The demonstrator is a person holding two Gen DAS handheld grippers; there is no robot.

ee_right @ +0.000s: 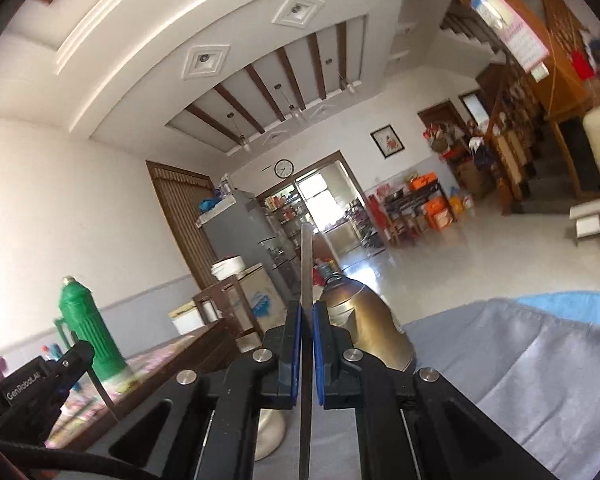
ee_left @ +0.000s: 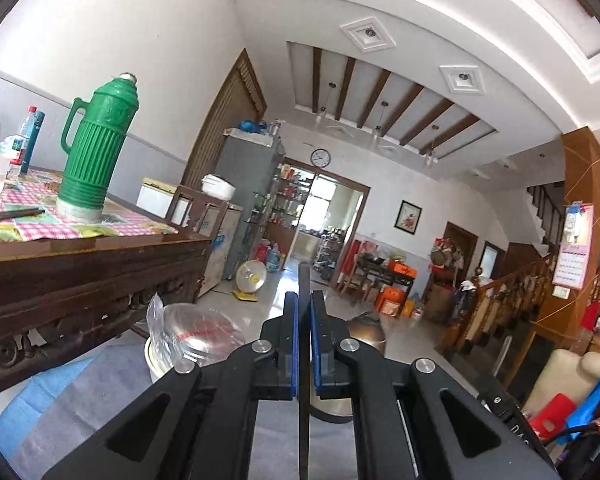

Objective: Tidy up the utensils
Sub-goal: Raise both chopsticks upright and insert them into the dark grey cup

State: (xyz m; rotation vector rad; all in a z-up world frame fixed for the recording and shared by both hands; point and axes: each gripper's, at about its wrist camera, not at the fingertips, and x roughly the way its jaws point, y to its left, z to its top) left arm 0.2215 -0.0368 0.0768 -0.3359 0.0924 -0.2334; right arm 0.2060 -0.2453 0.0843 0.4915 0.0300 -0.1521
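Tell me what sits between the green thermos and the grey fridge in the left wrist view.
Between the green thermos and grey fridge, the left wrist view shows a cream box and a dark wooden chair back.

White lettering "GenRoboLAI" stands on the black body of the left hand-held gripper (ee_right: pixel 66 376), at the lower left of the right wrist view; its last letters are uncertain. The wall calendar (ee_left: pixel 574 248) and wall clock (ee_left: pixel 320 157) carry print too small to read.

A green thermos (ee_left: pixel 94 156) stood on the checked cloth (ee_left: pixel 40 216) covering the bench (ee_left: pixel 80 276). A brass kettle (ee_right: pixel 366 330) sat nearby. A round clock (ee_left: pixel 320 157) hung over the doorway.
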